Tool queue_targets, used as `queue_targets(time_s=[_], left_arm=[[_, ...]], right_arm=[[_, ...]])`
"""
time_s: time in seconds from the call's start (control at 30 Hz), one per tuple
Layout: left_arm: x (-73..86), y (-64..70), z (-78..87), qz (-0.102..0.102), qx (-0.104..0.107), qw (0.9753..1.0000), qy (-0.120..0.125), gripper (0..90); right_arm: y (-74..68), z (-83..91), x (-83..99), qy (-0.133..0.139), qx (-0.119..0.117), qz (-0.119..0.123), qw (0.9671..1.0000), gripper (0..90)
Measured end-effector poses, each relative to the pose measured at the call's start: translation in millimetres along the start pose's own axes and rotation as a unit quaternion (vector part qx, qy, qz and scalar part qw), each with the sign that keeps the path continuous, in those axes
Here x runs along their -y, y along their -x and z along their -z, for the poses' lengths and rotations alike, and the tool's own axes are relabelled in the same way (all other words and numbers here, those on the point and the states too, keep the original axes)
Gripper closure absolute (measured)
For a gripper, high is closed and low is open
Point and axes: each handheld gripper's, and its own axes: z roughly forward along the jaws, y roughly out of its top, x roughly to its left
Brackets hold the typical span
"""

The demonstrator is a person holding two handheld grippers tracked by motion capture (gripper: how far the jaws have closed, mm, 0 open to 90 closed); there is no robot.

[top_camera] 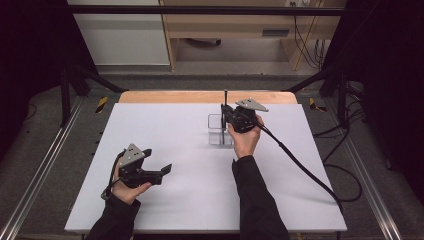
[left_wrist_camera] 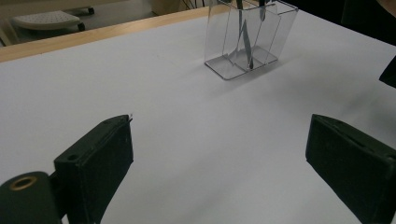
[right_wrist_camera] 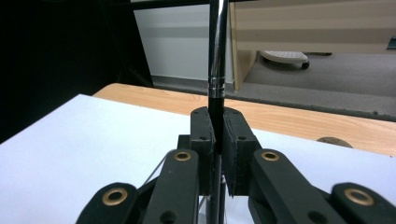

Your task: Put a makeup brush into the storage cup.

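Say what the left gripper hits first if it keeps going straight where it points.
Probably the clear holder: the left gripper, fingers open, faces it across bare table. Depth is unclear.

White table top (top_camera: 165,200) w/ wood far edge, clear divided holder (top_camera: 219,131) standing on it, right of centre.

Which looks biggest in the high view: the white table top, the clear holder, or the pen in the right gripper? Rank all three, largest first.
1. white table top, by far the largest.
2. clear holder, a small box partly behind the right gripper.
3. pen, a thin stem; its lower part is hidden, so this last ranking is less sure.
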Motion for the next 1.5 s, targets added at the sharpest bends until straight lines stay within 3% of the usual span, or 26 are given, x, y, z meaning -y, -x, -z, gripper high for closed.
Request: queue_targets(time_s=[0.93,1.27,1.5], left_arm=[[0.4,0.4,-0.8,-0.002,0.001,1.0,-0.004,7.1],[0.4,0.2,-0.5,0.001,0.001,1.0,-0.002,7.1],[0.3,-0.1,-0.2,0.002,0.002,1.0,-0.001,7.2]], right_arm=[[8.7,-4.0,27.1,-0.035,0.014,-0.02,0.9991,84.3],[8.5,-4.6,30.6,-0.06,0.023,-0.013,0.9978,82.6],[4.7,4.3,26.8,-0.05,0.015,-0.008,0.9986,77.1]])
